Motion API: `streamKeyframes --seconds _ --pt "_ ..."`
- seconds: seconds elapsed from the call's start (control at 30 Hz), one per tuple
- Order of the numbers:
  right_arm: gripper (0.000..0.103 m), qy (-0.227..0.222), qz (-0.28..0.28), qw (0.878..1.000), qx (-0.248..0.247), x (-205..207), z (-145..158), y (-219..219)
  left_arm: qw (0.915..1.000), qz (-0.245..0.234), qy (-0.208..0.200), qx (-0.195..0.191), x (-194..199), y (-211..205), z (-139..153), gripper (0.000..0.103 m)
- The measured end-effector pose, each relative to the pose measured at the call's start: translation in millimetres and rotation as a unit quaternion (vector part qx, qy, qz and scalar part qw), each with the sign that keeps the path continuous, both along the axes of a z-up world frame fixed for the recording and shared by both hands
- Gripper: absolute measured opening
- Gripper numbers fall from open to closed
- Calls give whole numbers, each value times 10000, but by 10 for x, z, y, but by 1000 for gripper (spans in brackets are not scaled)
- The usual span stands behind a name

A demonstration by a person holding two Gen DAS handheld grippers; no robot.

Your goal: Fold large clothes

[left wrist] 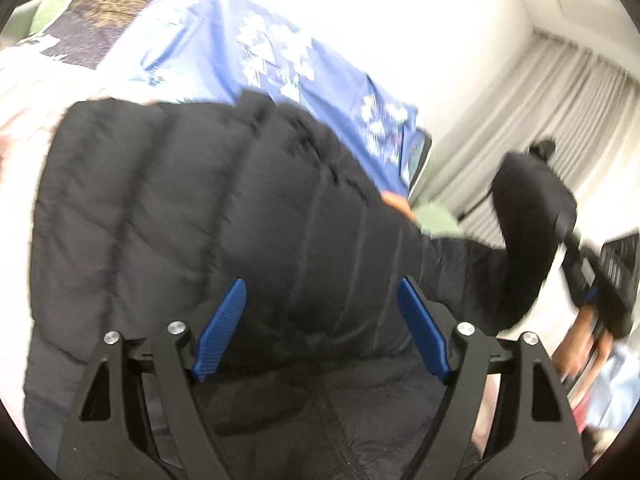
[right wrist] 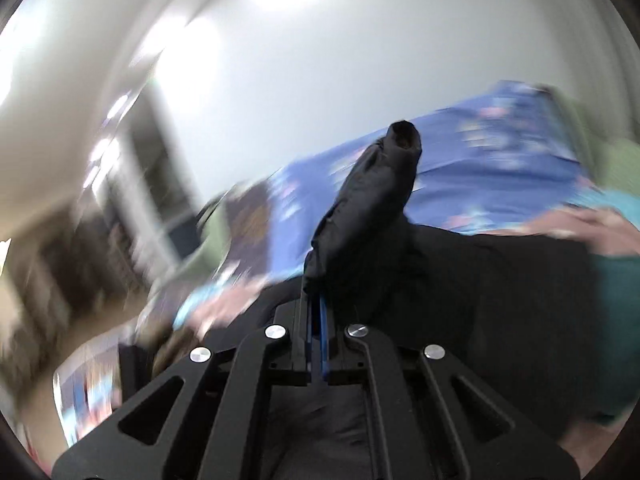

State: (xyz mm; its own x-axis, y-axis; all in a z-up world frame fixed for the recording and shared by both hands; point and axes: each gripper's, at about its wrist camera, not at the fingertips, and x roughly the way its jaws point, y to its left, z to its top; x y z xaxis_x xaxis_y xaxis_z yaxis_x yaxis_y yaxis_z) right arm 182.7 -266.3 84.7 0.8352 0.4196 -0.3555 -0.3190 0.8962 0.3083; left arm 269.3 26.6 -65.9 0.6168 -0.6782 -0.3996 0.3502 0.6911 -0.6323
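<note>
Blue-padded fingers [left wrist: 222, 330] of the left tongs [left wrist: 320, 328] stand spread wide in the left wrist view, with nothing pinched between them. Just beyond and beneath them lies the black puffy jacket [left wrist: 208, 200], its quilted body filling the middle of the view and running under the tongs towards the camera. It rests on a blue patterned bedspread [left wrist: 280, 60], which shows above and behind it. To the right, one jacket sleeve [left wrist: 532, 216] is lifted clear of the bed, held up by the right tongs [left wrist: 592, 276], with a hand [left wrist: 588, 336] blurred beneath them. Pale curtains [left wrist: 560, 92] hang behind the sleeve, and a white wall fills the upper part, so the right side is open air. At far left a pale pink cover [left wrist: 28, 92] shows at the jacket's edge.

Pressed tight together in the right wrist view, the right tongs [right wrist: 318, 312] pinch the sleeve [right wrist: 372, 200], which stands up from their tips with its open cuff at the top. Behind the sleeve the jacket's dark body [right wrist: 500, 300] spreads across the bed to the right, and the blue bedspread [right wrist: 480, 152] runs beyond it. A teal sleeve [right wrist: 618, 320] of the person shows at the right edge. Left of the tongs the room is a blur of dark furniture and bright wall; what stands there cannot be told.
</note>
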Motion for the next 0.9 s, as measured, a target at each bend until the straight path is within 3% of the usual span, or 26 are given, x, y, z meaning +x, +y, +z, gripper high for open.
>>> streamKeyframes --seconds 0.13,0.3,0.5,0.6,0.77,0.9 --pt "3 557 660 9919 -926 244 -524 939 9979 41 -72 -649 0 394 35 89" --pt "3 1166 846 9821 -1210 497 -1093 1419 9923 -330 87 -1191 58 626 -31 98" --pt "3 1057 1015 9729 -1789 404 -1312 1787 9941 -400 518 -870 158 466 -167 99" --pt "4 1082 1016 9679 -2029 403 -1394 1867 9961 -297 502 -661 183 450 -149 99" --pt "4 1285 906 9670 -2004 548 -1524 1979 9953 -111 605 -749 221 581 -133 99" --pt "4 1298 955 9654 -2052 662 -1577 2103 9963 78 683 -512 240 652 -161 99"
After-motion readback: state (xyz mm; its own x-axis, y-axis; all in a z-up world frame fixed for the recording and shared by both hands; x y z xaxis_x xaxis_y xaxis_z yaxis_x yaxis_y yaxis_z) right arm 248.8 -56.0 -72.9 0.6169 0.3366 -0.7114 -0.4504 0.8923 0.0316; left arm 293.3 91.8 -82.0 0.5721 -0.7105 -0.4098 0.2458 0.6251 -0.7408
